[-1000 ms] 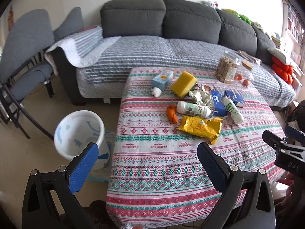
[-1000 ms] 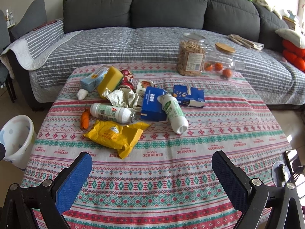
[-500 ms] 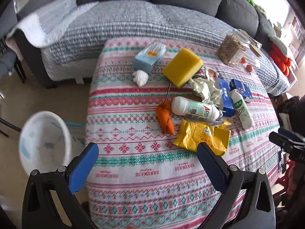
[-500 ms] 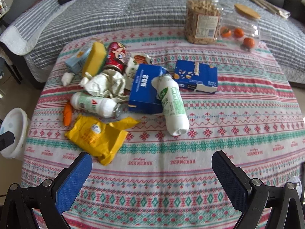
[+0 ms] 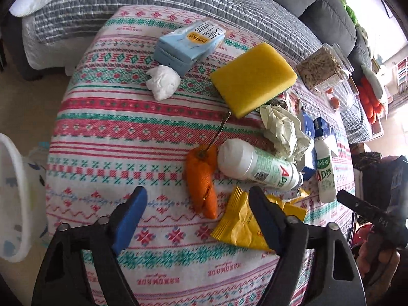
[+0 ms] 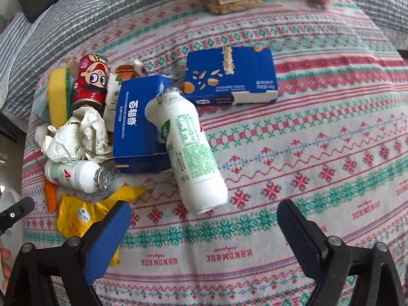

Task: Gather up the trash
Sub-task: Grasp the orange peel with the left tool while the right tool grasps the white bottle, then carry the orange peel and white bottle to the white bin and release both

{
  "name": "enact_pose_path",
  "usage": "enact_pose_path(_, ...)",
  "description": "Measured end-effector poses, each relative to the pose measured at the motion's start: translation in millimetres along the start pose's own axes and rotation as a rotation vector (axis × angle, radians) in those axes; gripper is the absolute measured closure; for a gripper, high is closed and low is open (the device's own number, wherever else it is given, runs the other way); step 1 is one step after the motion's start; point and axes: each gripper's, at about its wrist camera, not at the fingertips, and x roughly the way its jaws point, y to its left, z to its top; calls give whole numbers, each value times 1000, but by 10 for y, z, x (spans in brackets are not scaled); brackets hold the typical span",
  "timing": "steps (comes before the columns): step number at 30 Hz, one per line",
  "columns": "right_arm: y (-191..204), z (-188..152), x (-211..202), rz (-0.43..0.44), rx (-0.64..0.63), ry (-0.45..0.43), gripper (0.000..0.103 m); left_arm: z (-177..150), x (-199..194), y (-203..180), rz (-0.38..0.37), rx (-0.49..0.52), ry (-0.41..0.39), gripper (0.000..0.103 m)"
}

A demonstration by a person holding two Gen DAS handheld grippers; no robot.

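**Both grippers close in on the litter pile**

Over the patterned tablecloth (image 5: 107, 132), the left wrist view now looks almost straight down on the trash. A second ago it took in the whole sofa and table from well back; now the left gripper (image 5: 196, 209) hangs just short of the orange wrapper (image 5: 201, 178), jaws spread wide and holding nothing. That wrapper lies touching the base of a white AD bottle (image 5: 257, 164), with the yellow snack packet (image 5: 244, 224) just beside it, partly under the right finger. Farther off sit the yellow sponge (image 5: 252, 79), a light-blue tissue pack (image 5: 188, 43) and a white tissue wad (image 5: 163, 85). The white bin (image 5: 12, 204) shows at the left edge, off the table and well apart from the pile.

Above the near half of the table, the right wrist view has dropped in too. The right gripper (image 6: 204, 227) is wide open and empty, its fingers straddling the space just below a second white bottle (image 6: 188, 153), which lies on its side leaning on a blue biscuit box (image 6: 137, 125). Crumpled paper (image 6: 79, 135), a red can (image 6: 90, 79) and another blue carton (image 6: 229, 76) crowd round it.

To my eye nothing is collected yet; the approach looks finished, with the orange wrapper and the near bottle the likely first picks.
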Motion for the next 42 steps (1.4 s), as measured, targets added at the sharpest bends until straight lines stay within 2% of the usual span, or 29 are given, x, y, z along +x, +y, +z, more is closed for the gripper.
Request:
enact_pose_path(1,9,7,26,4,0,3,11,6,34,-3,-3,-5,2,28)
enact_pose_path(5,24,73,135,10,24,12,16,10,155,-37,10,-16,10,49)
enact_pose_path(10,37,101,241,22,48,32,24,23,183,-41,30,-21,-1,65)
enact_pose_path(14,55,132,295,18,47,31,29,11,163,-13,19,-10,3,82)
enact_pose_path(17,53,151,358,6,51,30,38,-8,138,-7,18,10,9,83)
enact_pose_path(19,38,175,412,6,56,36,50,-37,101,-8,18,25,11,84)
enact_pose_path(21,8,190,457,3,59,43,56,-65,51,-10,22,41,9,86)
enact_pose_path(26,7,160,392,11,49,24,58,-148,-148,12,17,65,-9,86)
enact_pose_path(33,70,12,6,43,19,-41,62,-296,-557,151,2,83,-56,87)
enact_pose_path(42,172,-270,-441,112,-35,-108,62,-439,-1034,495,-10,35,-127,87)
